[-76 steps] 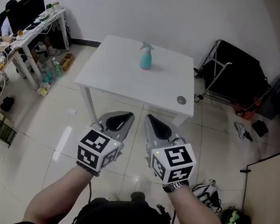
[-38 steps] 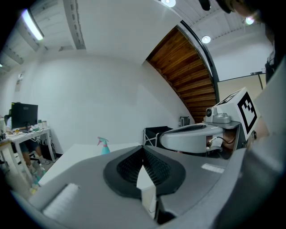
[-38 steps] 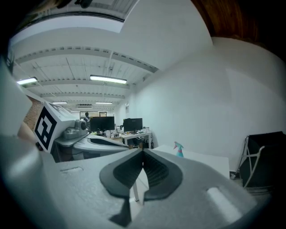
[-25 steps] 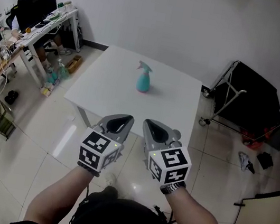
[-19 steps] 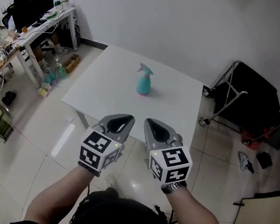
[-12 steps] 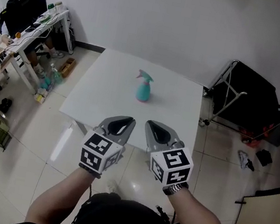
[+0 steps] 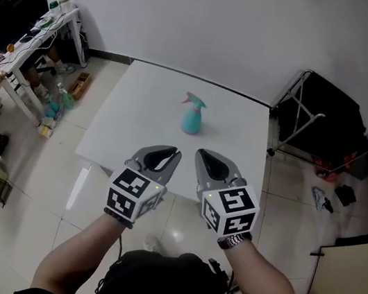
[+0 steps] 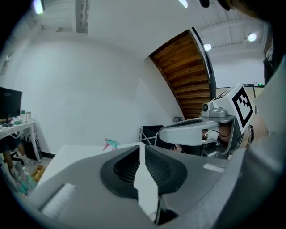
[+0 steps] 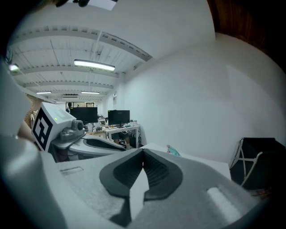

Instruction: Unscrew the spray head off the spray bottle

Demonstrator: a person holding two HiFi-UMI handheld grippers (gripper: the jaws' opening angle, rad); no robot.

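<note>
1. We count one spray bottle (image 7: 192, 117).
2. We count one white table (image 7: 138, 128).
3. We count two grippers: the left gripper (image 7: 169, 153) and the right gripper (image 7: 205, 156).
4. We count one black cart (image 7: 317, 113).

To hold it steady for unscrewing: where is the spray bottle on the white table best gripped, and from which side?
Probably the round teal body of the spray bottle, below the neck, coming level from the near table edge. It stands upright; its spray head points left in the head view, so the near side is free and the head stays clear for turning.
</note>
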